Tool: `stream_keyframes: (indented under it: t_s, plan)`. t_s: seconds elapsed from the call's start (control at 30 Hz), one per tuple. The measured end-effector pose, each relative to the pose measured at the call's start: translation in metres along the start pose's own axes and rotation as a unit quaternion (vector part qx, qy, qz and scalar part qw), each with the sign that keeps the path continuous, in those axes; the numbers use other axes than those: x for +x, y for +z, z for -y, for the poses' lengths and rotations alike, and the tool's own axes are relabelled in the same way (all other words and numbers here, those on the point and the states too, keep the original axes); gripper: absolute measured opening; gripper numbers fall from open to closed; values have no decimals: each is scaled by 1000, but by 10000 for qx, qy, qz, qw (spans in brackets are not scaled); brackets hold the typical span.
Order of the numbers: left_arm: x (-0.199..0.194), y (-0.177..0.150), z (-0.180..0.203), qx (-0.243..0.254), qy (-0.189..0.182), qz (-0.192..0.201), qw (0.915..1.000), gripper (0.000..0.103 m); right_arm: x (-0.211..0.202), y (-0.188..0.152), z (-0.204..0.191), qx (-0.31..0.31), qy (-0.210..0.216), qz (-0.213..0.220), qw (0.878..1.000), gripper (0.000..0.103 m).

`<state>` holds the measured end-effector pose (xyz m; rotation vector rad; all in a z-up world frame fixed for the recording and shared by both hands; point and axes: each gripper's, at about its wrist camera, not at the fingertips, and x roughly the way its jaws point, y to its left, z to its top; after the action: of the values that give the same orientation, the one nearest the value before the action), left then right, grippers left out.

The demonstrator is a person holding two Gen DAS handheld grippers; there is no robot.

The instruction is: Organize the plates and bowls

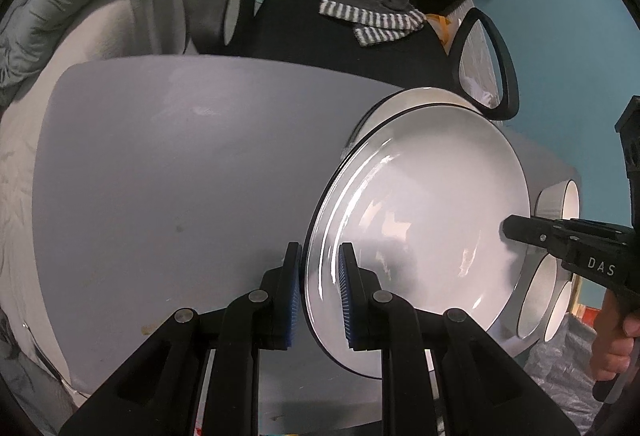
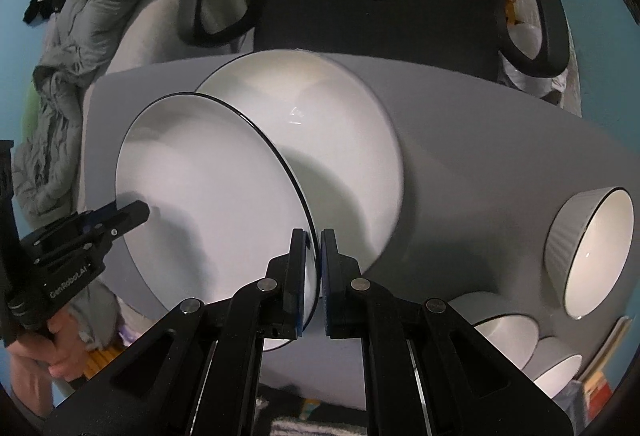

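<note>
Teal walls and a cluttered black office chair [image 2: 360,16] are framing a grey table [image 1: 160,176] where dishes are being sorted. Both grippers are pinching opposite edges of one white, black-rimmed plate [image 1: 420,216]: the left gripper [image 1: 319,296] is clamped narrow on its left rim, the right gripper [image 2: 314,284] nearly closed on its right rim. The plate is riding tilted above a larger white plate [image 2: 320,124] lying on the table just beyond it, with three white bowls [image 2: 592,252] grouped at the near right. Glazed and stiff, the plate is likely heavy for its thin edge, slippery and breakable, so the rim grips probably need keeping level and firm.
</note>
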<state>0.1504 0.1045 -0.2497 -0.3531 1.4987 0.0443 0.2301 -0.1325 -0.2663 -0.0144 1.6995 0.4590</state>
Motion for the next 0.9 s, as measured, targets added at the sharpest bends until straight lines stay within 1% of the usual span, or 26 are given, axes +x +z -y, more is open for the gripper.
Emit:
stream_keyframes:
  t_s: [0.27, 0.53, 0.73, 0.83, 0.87, 0.9]
  plan:
    - [10, 14, 24, 116, 276, -169, 9994, 17, 6, 16, 25, 122, 48, -67, 9999, 8]
    - [21, 27, 30, -21, 392, -277, 9988, 17, 11, 24, 32, 124, 127, -135, 9998, 8]
    - [28, 28, 37, 99, 583, -308, 9978, 17, 13, 30, 38, 186, 175, -195, 9995, 8]
    - [30, 30, 36, 4, 535, -284, 9982, 17, 13, 32, 38, 225, 260, -236, 9991, 12]
    - [30, 31, 35, -32, 520, -275, 9983, 17, 13, 33, 38, 237, 288, -259, 9990, 15]
    - [30, 31, 34, -67, 495, -266, 9984, 17, 13, 33, 37, 236, 340, -288, 9987, 20]
